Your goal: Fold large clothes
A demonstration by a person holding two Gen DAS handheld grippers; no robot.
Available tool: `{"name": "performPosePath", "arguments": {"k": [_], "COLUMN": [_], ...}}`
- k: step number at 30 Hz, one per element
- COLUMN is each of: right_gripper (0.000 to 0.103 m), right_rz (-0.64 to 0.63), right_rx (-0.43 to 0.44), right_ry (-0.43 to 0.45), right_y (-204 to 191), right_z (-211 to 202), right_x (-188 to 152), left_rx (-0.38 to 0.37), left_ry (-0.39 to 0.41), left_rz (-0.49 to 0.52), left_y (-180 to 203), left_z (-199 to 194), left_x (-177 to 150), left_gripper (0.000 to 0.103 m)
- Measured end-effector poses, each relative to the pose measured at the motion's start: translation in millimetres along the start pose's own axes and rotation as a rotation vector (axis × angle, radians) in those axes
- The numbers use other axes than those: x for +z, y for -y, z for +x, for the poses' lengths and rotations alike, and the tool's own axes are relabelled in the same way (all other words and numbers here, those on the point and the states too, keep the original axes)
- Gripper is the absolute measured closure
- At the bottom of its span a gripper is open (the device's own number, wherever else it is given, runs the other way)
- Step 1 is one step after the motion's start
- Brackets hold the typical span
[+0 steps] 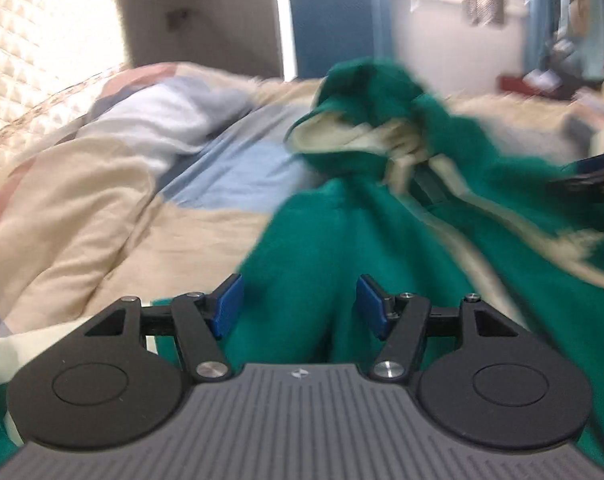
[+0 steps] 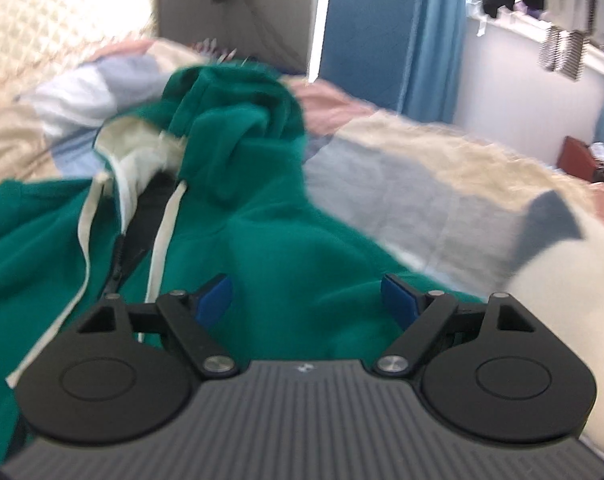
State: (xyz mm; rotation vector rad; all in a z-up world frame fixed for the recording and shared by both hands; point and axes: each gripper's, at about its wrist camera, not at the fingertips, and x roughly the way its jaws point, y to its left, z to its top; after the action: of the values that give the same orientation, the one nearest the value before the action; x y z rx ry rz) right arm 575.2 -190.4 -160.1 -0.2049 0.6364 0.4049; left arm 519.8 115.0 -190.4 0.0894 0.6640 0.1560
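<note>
On the bed [image 2: 442, 168], a green hoodie [image 2: 270, 240] lies rumpled across a patchwork quilt [image 1: 102, 208] of beige, blue, white and pink blocks. Folding looks barely begun, by my reading: the hood [image 2: 238, 112] is heaped up in a lump, the cream lining shows at the neck, the front zip [image 2: 118, 256] gapes and the two cream drawcords [image 2: 162, 248] trail loose down the chest. Smoothing it flat, tucking the sleeves and doubling the body all seem left to do. The cloth looks thick, soft fleece, matte and slightly fuzzy; the quilt is thinner and crinkled. Both views are blurred. The left gripper [image 1: 298, 306] hangs over green cloth, jaws apart with nothing pinched. The right gripper [image 2: 308, 300] likewise has its jaws wide apart above the hoodie, gripping nothing.
</note>
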Motion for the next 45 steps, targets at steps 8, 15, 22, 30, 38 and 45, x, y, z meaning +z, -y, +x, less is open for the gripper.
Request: {"name": "performPosePath", "arguments": {"k": [8, 15, 22, 30, 38, 45], "right_gripper": [0.096, 0.098, 0.098, 0.098, 0.095, 0.095], "right_rz": [-0.099, -0.053, 0.021, 0.005, 0.112, 0.198], "right_rx": [-0.062, -0.165, -0.242, -0.258, -0.209, -0.127], "right_ry": [-0.02, 0.063, 0.136, 0.083, 0.068, 0.128], "right_y": [-17.7, -6.1, 24.4, 33.5, 36.8, 34.6], "right_z": [16.7, -8.7, -12.9, 45.0, 60.9, 9.4], "right_x": [-3.2, 33.4, 77.0, 44.5, 20.3, 24.4], "left_rx": [0.102, 0.164, 0.238, 0.236, 0.163, 0.112], "left_ry": [-0.084, -0.018, 0.025, -0.08, -0.111, -0.083], "left_rz": [-0.187, -0.228, -0.248, -0.249, -0.255, -0.254], "left_y": [-33.1, -53.0, -63.4, -82.4, -89.6, -91.0], "left_z": [32.4, 16.3, 35.9, 106.2, 111.0, 44.4], "left_x": [7.4, 48.1, 100.7, 73.5, 57.8, 64.4], "left_gripper": [0.091, 0.094, 0.094, 0.094, 0.088, 0.081]}}
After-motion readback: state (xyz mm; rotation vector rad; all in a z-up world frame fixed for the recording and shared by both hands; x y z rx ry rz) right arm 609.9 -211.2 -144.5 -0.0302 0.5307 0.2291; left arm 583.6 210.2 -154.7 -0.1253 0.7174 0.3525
